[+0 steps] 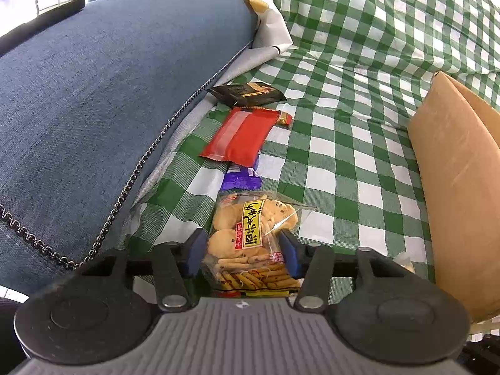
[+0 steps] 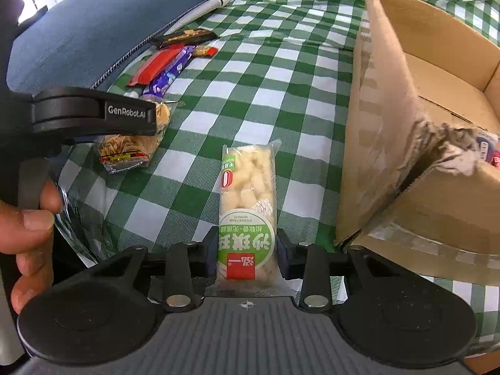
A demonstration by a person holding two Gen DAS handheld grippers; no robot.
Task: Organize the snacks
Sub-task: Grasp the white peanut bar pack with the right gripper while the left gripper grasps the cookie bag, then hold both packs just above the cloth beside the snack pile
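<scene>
Left wrist view. Your left gripper (image 1: 243, 251) is clenched on the cracker bag (image 1: 250, 237), a blue pad pressed to each side of its clear wrapper. The bag points away from you along the checked cloth (image 1: 337, 162). Beyond it, in a line: a purple packet (image 1: 242, 178) touching the bag's far end, a red packet (image 1: 240, 136) overlapping the purple one, then a black packet (image 1: 248, 93) furthest out. A small orange sweet (image 1: 285, 118) sits at the red packet's far corner. All of these hug the edge of the blue cushion (image 1: 109, 100) on your left. On the other side of the cracker bag the cloth lies open as far as the cardboard box (image 1: 453, 172), whose flap stands as a wall.

Right wrist view. Your right gripper (image 2: 247, 254) is grasping the rice bar (image 2: 248, 206), pads against both long sides, the bar pointing straight ahead over the cloth (image 2: 281, 72). The box (image 2: 390, 143) is near the bar on its right, top open, its near corner torn. A red-and-white packet (image 2: 490, 151) shows inside, past the tear. Left of the bar, your left gripper (image 2: 93, 115) holds the cracker bag (image 2: 131, 150); bare checked cloth lies between them.
</scene>
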